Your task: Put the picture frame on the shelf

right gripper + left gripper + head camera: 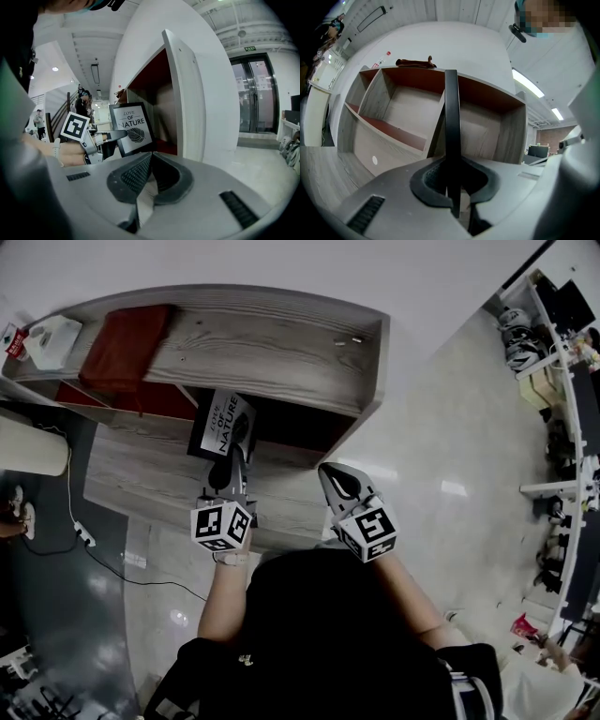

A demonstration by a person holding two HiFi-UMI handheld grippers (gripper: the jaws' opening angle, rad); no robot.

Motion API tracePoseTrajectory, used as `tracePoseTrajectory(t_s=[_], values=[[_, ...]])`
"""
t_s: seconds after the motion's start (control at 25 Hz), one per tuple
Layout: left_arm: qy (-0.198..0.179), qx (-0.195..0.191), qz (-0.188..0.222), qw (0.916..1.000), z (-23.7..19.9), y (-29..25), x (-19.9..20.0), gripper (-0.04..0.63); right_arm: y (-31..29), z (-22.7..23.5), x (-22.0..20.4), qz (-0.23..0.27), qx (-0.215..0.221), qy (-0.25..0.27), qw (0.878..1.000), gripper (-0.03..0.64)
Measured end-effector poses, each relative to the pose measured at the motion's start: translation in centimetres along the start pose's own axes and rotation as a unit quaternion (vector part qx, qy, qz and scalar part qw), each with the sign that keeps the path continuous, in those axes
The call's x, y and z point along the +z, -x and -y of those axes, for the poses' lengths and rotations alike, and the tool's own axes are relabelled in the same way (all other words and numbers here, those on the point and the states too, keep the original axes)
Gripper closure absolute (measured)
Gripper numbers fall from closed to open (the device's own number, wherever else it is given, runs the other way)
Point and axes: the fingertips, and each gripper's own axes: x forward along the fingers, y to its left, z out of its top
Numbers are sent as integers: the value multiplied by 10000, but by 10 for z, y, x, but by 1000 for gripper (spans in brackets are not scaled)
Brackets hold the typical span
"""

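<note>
The left hand-held gripper (451,174) is clamped on the picture frame (451,108). The frame's black edge is seen end-on, rising straight up between the two pads. In the head view the frame is gripped by one side edge and held out toward the shelf (281,348).

In the right gripper view the frame's white face can be read: "LOVE OF NATURE" printed over a leaf. It stands upright at the mouth of the compartment next to the shelf's pale end wall. Whether its bottom edge touches the red-brown compartment floor cannot be told.

The right hand-held gripper (150,158) is closed, pad tips met, with nothing between them. It is held clear of the frame, off the shelf's front corner.

On top of the shelf a red item (127,343) and a white box (52,338) are seen, well apart from the frame.
</note>
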Motion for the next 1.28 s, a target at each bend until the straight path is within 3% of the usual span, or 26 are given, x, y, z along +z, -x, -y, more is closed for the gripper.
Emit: tracePoseTrajectory(t_s=[0.76, 1.28], values=[[-776, 314, 197, 9963, -10, -48, 15, 551, -8, -2, -7, -137, 8, 38, 9999, 620], [-951, 349, 236, 9946, -15, -59, 18, 551, -11, -4, -4, -144, 11, 84, 9999, 620]])
